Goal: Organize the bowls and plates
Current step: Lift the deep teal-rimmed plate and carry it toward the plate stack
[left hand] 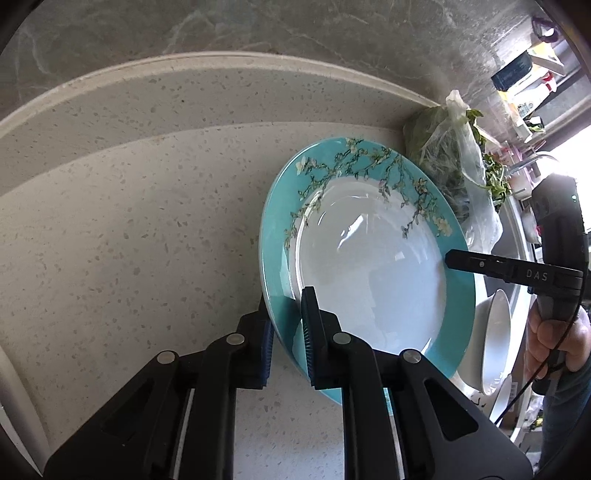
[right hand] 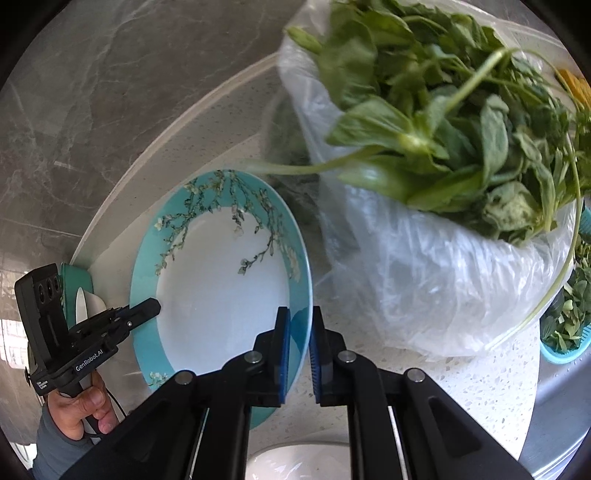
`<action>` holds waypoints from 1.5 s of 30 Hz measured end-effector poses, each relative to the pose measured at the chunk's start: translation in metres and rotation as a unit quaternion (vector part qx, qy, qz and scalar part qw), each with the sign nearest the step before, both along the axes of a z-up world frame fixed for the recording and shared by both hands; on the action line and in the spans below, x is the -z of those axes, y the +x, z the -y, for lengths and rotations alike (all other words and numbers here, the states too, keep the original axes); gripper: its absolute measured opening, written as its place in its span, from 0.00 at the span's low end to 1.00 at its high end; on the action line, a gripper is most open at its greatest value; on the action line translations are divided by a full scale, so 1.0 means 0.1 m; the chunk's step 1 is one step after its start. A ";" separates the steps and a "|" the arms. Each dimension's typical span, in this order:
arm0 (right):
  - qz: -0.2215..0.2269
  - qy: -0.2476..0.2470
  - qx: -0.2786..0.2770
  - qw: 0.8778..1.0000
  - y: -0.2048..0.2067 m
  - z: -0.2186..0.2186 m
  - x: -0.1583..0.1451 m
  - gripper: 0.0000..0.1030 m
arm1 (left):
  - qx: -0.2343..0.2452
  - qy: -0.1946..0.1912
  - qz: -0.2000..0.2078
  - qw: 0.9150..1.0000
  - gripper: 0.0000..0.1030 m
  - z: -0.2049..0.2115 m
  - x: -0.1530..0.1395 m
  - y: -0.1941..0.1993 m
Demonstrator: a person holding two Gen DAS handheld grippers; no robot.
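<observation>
A teal-rimmed plate [left hand: 369,266] with a white centre and blossom branches is held over the speckled counter [left hand: 129,240]. My left gripper [left hand: 286,332] is shut on its near rim. My right gripper [right hand: 299,347] is shut on the opposite rim of the same plate [right hand: 221,280]. The right gripper shows in the left wrist view [left hand: 458,260] at the plate's right edge, and the left gripper shows in the right wrist view [right hand: 144,310]. White bowls [left hand: 495,339] stand behind the plate at the right. A white bowl rim [right hand: 295,461] shows below my right gripper.
A plastic bag of leafy greens [right hand: 443,184] lies on the counter close to the plate's right side. A teal basket of greens [right hand: 565,332] sits by the sink edge. A grey marble wall [left hand: 258,29] backs the counter. Another teal dish [right hand: 75,284] stands at the far left.
</observation>
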State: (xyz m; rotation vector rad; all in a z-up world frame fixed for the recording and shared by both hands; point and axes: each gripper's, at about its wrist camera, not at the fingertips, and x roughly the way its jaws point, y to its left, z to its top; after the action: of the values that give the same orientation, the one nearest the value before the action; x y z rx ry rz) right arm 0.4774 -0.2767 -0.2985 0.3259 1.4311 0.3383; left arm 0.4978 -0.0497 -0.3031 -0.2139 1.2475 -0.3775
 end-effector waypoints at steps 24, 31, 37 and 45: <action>0.088 0.023 -0.059 0.994 -0.63 -0.39 -0.84 0.12 | -0.039 -0.001 0.083 0.996 0.11 -0.62 -0.93 -1.09; 0.101 0.037 -0.087 0.990 -1.03 -0.74 -0.96 0.12 | -0.063 0.003 0.089 0.994 0.11 -0.95 -1.09 -1.77; 0.114 0.041 -0.114 0.986 -1.42 -1.10 -1.04 0.12 | -0.083 0.000 0.092 0.992 0.11 -1.33 -1.16 -2.42; 0.116 0.053 -0.141 0.982 -1.88 -1.50 -1.07 0.12 | -0.096 0.007 0.093 0.991 0.12 -1.79 -1.21 -3.18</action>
State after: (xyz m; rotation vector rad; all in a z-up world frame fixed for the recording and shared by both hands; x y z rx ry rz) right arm 0.2893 -0.1263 -0.1910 0.1627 1.2321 0.6637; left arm 0.1793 0.1288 -0.1819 -0.2787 1.0348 -0.2177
